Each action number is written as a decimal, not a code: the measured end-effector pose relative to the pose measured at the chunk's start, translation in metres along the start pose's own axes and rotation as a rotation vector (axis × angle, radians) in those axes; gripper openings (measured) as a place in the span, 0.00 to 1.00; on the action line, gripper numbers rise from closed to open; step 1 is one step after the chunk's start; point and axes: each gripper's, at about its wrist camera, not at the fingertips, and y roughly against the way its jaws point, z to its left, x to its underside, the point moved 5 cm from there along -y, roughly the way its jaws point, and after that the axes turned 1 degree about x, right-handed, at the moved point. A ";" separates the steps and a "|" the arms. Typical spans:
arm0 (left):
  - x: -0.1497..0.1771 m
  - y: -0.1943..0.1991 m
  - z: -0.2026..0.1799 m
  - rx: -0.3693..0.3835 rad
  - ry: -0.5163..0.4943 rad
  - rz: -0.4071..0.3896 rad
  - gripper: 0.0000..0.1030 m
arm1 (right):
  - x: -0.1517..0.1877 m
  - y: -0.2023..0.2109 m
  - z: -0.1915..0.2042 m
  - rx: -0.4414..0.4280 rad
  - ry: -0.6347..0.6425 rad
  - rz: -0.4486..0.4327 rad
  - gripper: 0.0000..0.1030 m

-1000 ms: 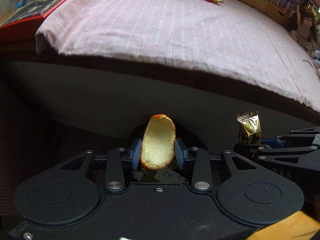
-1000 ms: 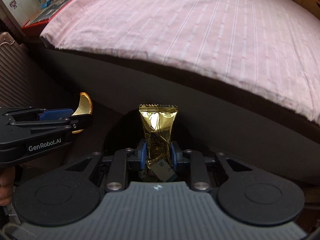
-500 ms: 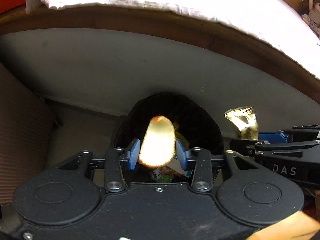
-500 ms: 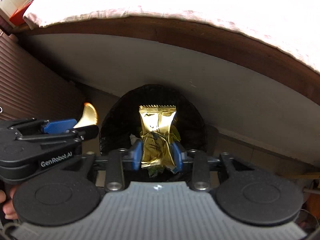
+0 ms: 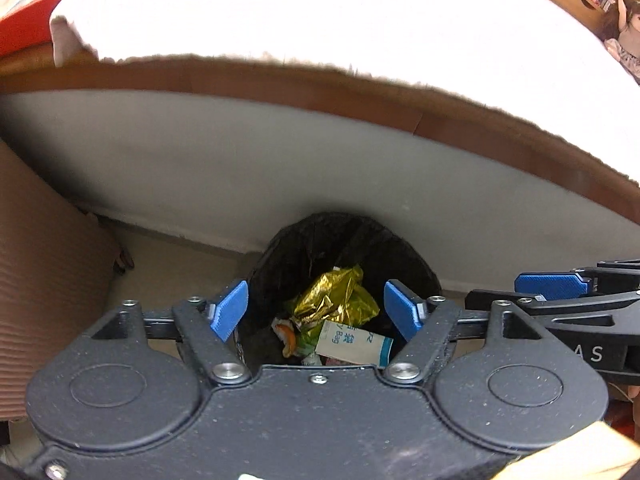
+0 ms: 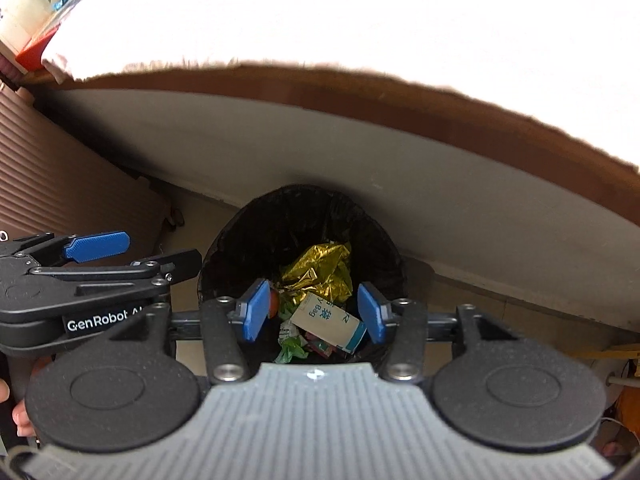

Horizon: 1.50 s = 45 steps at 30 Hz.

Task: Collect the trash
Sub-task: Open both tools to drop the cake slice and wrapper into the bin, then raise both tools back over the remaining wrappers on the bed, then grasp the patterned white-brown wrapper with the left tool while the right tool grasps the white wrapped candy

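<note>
A black-lined trash bin [image 5: 304, 240] [image 6: 248, 236] stands on the floor against the bed's side. Inside lie a crumpled gold wrapper [image 5: 336, 298] [image 6: 316, 270], a white paper packet [image 5: 352, 340] [image 6: 328, 320], an orange peel piece [image 5: 286, 334] and green scraps [image 6: 292, 346]. My left gripper [image 5: 316, 314] hangs open just above the bin, nothing between its blue pads. My right gripper [image 6: 314, 310] is open over the same bin, also empty. Each gripper shows at the side of the other's view: the right gripper's fingers [image 5: 552, 284], the left gripper's fingers [image 6: 98, 246].
The bed's mattress [image 5: 320, 20] overhangs above, with a brown frame rail [image 5: 320, 96] and grey side panel [image 5: 280, 168]. A ribbed brown suitcase [image 5: 44, 280] [image 6: 60, 176] stands left of the bin. Books and a doll [image 5: 624, 20] sit far right. A hand [image 6: 20, 416] shows low left.
Both grippers have opened over the bin. The orange peel left the left gripper and the gold wrapper left the right; both now lie inside the bin. The views tilted further down.
</note>
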 end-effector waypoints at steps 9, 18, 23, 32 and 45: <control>-0.053 0.054 -0.012 0.021 -0.034 -0.138 0.80 | -0.035 0.062 -0.013 0.015 -0.024 -0.123 0.63; -0.160 0.100 -0.057 0.051 -0.079 -0.301 0.82 | -0.115 0.144 -0.062 0.092 -0.048 -0.345 0.64; -0.234 0.101 -0.084 0.065 -0.046 -0.372 0.82 | -0.182 0.170 -0.104 0.104 -0.046 -0.448 0.65; -0.361 0.020 -0.130 -0.010 -0.005 -0.367 0.60 | -0.303 0.134 -0.180 0.089 -0.017 -0.476 0.65; -0.429 -0.090 -0.177 -0.070 -0.061 -0.248 0.46 | -0.391 0.047 -0.226 0.026 0.081 -0.335 0.57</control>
